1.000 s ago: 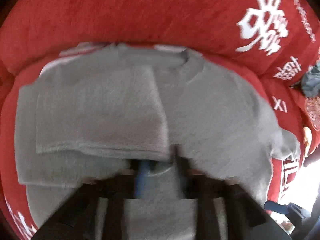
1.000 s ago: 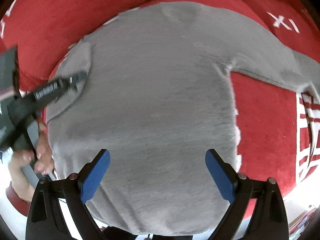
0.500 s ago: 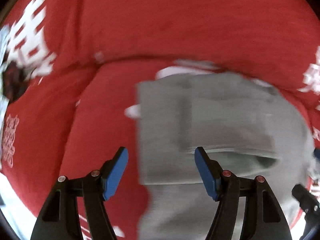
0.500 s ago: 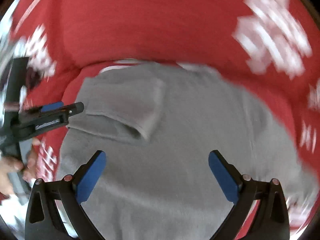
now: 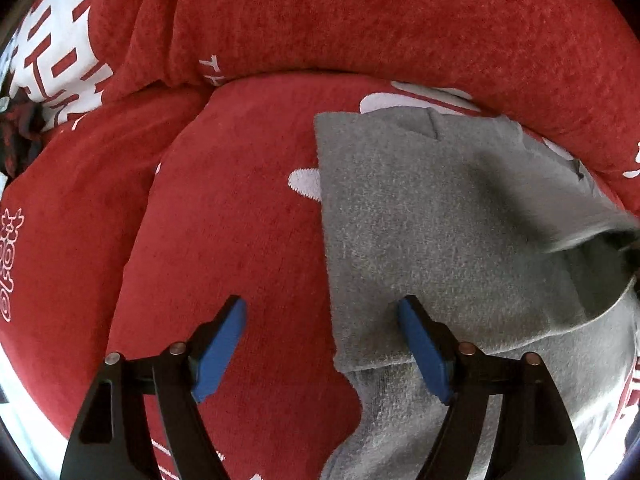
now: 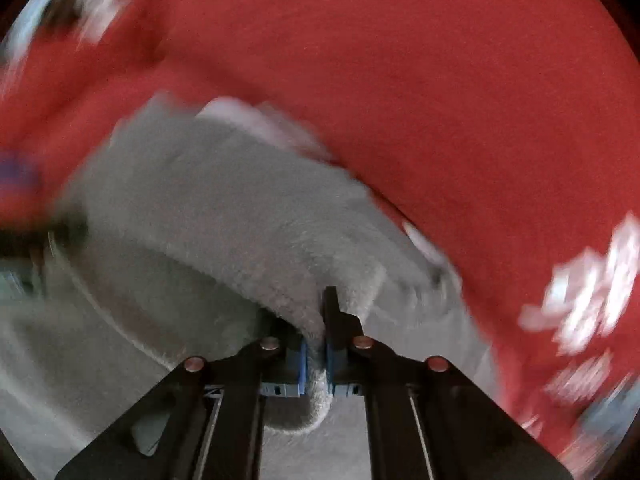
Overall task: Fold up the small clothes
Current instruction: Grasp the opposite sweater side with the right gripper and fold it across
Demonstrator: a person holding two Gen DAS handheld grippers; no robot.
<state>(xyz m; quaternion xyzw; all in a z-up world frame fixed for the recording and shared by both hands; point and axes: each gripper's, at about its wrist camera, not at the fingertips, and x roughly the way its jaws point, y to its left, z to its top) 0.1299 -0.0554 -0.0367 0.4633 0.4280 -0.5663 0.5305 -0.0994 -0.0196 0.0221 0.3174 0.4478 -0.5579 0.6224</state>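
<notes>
A small grey sweater (image 5: 440, 240) lies on a red sofa seat, its left part folded over the body. My left gripper (image 5: 320, 344) is open and empty, low over the sweater's left edge, its right finger above the grey fabric. In the blurred right wrist view my right gripper (image 6: 316, 356) is shut on a fold of the grey sweater (image 6: 248, 232) and lifts it off the layer below.
The red sofa cushion (image 5: 224, 208) with white printed characters fills the left half of the left wrist view. The red backrest (image 5: 360, 20) rises behind the sweater. A dark item (image 5: 20, 132) sits at the far left edge.
My left gripper let go of the sweater, opened and swung left to the sweater's left edge. My right gripper, open before, has shut on a grey fold and is moving fast.
</notes>
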